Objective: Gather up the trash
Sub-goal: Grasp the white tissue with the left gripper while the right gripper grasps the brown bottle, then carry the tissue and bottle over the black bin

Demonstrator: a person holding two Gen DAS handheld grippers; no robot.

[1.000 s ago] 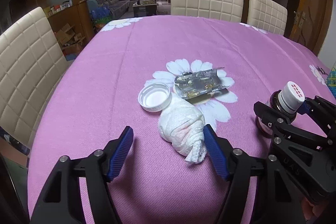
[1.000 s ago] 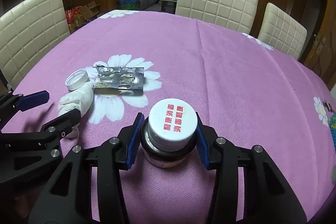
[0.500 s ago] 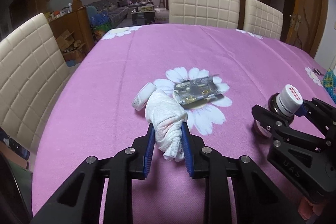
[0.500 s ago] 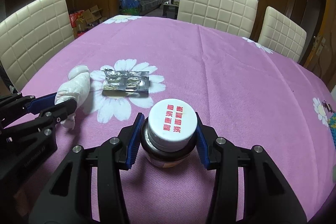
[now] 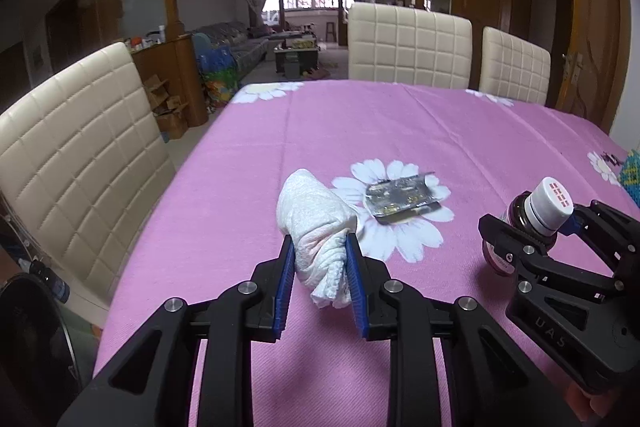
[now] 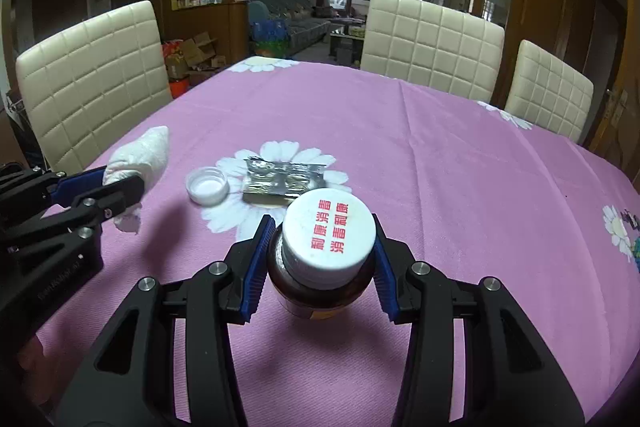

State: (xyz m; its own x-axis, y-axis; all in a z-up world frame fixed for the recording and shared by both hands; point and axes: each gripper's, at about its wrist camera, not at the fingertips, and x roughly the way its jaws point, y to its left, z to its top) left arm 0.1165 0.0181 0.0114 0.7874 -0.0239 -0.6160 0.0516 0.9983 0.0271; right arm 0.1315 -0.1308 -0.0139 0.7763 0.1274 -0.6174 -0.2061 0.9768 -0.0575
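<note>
My left gripper (image 5: 318,253) is shut on a crumpled white tissue (image 5: 316,223) and holds it above the pink tablecloth; it also shows in the right wrist view (image 6: 138,157). My right gripper (image 6: 322,255) is shut on a brown bottle with a white cap (image 6: 328,239), lifted off the table; the bottle also shows in the left wrist view (image 5: 536,213). A silver blister pack (image 6: 282,181) and a white lid (image 6: 207,185) lie on the daisy print between the grippers. In the left wrist view the blister pack (image 5: 402,197) shows and the tissue hides the lid.
The round table carries a pink cloth (image 6: 460,167) with daisy prints. Cream padded chairs stand at the left (image 6: 92,79) and the far side (image 6: 430,47). A colourful object (image 5: 630,179) lies at the table's right edge.
My left gripper closed on the tissue and lifted it off the table. My right gripper raised the bottle, which now hangs above the cloth.
</note>
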